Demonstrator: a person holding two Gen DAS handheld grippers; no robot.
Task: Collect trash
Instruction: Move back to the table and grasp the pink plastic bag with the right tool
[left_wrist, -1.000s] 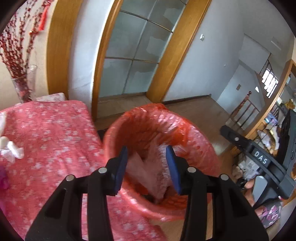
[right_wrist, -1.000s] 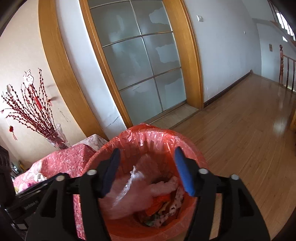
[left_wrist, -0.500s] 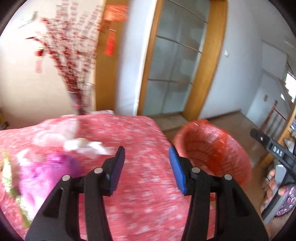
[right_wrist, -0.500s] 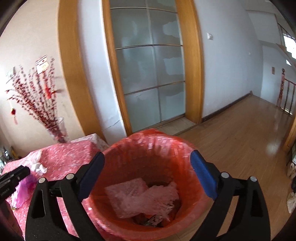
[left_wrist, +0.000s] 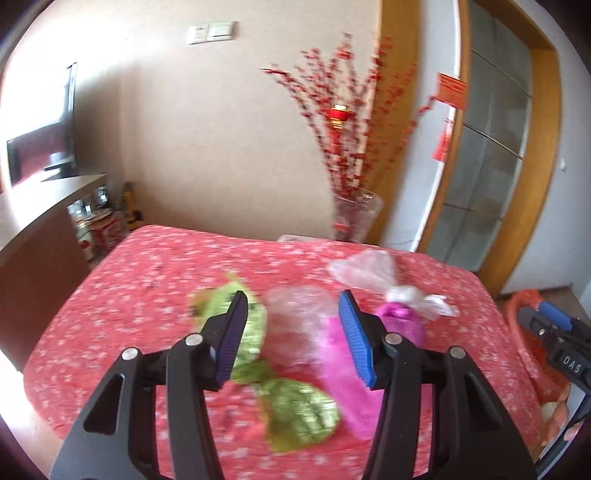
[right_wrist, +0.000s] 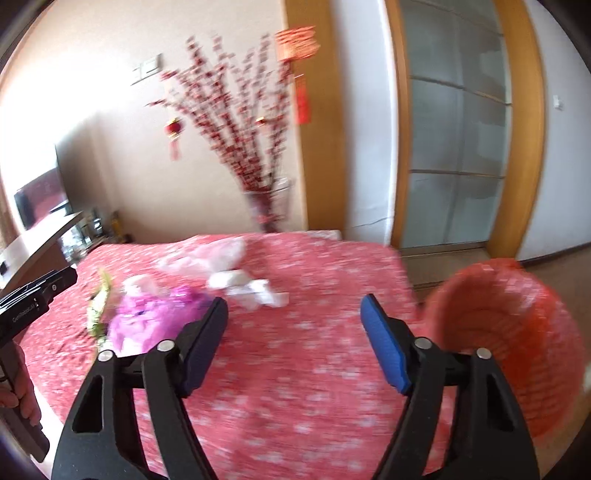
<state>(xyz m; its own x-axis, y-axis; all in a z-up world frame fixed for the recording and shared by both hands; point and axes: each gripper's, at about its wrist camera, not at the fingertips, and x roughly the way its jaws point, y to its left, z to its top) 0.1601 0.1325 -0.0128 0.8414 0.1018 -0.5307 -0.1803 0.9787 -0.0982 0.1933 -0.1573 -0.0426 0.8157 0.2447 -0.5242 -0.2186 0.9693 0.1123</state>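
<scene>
From the left wrist I see the trash spread on the counter (left_wrist: 147, 280): a green wrapper (left_wrist: 303, 413) at 6 o'clock, a second green piece behind the left finger, a pink bag (left_wrist: 343, 354) at about 4 o'clock, a clear bag (left_wrist: 364, 271) at 1 o'clock and a white wad (left_wrist: 424, 301) at 2 o'clock. Everything is motion-blurred, so I cannot tell which pieces touch.

The right wrist shows what the left nearly misses: the red bin (right_wrist: 517, 332) at 3 o'clock, standing off the counter's right edge, its mouth tipped toward me. Its contents are not visible. Here the pink bag (right_wrist: 155, 317) sits at 9 o'clock, the white wad (right_wrist: 251, 286) at 11 and only a sliver of green (right_wrist: 98, 306). In the left view the bin is just a red scrap at the far right edge.

The counter's near right half is bare cloth, with open room up to the edge next to the bin. A vase (left_wrist: 356, 218) of red branches stands beyond the far edge.

My left gripper (left_wrist: 291, 332) hangs above the green and pink pieces, angled downward, fingers half apart with nothing pressed between them. My right gripper (right_wrist: 295, 343) points down at the bare cloth, fingers fairly wide and closing, nothing between them. A hand (right_wrist: 20, 391) on the left gripper's handle shows at 8 o'clock.
</scene>
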